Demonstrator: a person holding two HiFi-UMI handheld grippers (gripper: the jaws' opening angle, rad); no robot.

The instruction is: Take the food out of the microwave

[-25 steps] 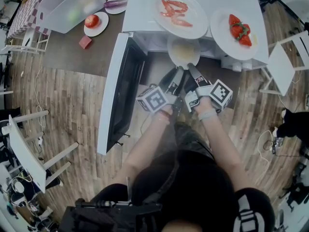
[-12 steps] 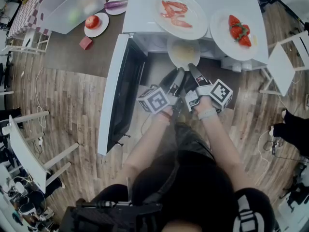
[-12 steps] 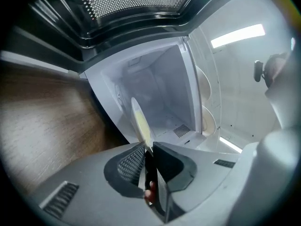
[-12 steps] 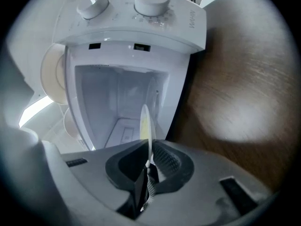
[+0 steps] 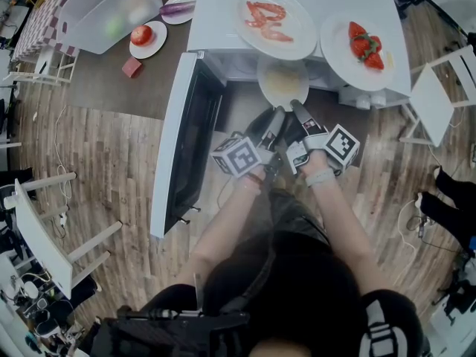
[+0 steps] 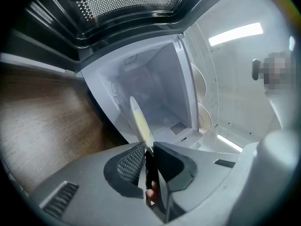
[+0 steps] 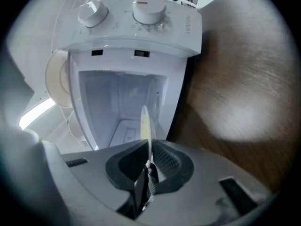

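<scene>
A white plate of pale yellow food (image 5: pixel 282 80) sits at the mouth of the open white microwave (image 5: pixel 216 13), with both grippers at its near rim. In the left gripper view the plate (image 6: pixel 138 119) stands edge-on, its rim between the jaws of my left gripper (image 6: pixel 148 147). These jaws have just been opening, and a thin dark gap shows beside the rim. My right gripper (image 7: pixel 149 145) has just been closing and its pads pinch the plate (image 7: pixel 146 124) rim. In the head view the left gripper (image 5: pixel 277 114) and right gripper (image 5: pixel 296 106) sit side by side.
The microwave door (image 5: pixel 186 140) hangs open to the left. A plate of shrimp (image 5: pixel 271 21) and a plate of strawberries (image 5: pixel 363 43) rest on the microwave top. On the brown table are a clear bin (image 5: pixel 111 10), a tomato plate (image 5: pixel 147 37) and a red cube (image 5: pixel 132 65). A white chair (image 5: pixel 439 99) stands at the right.
</scene>
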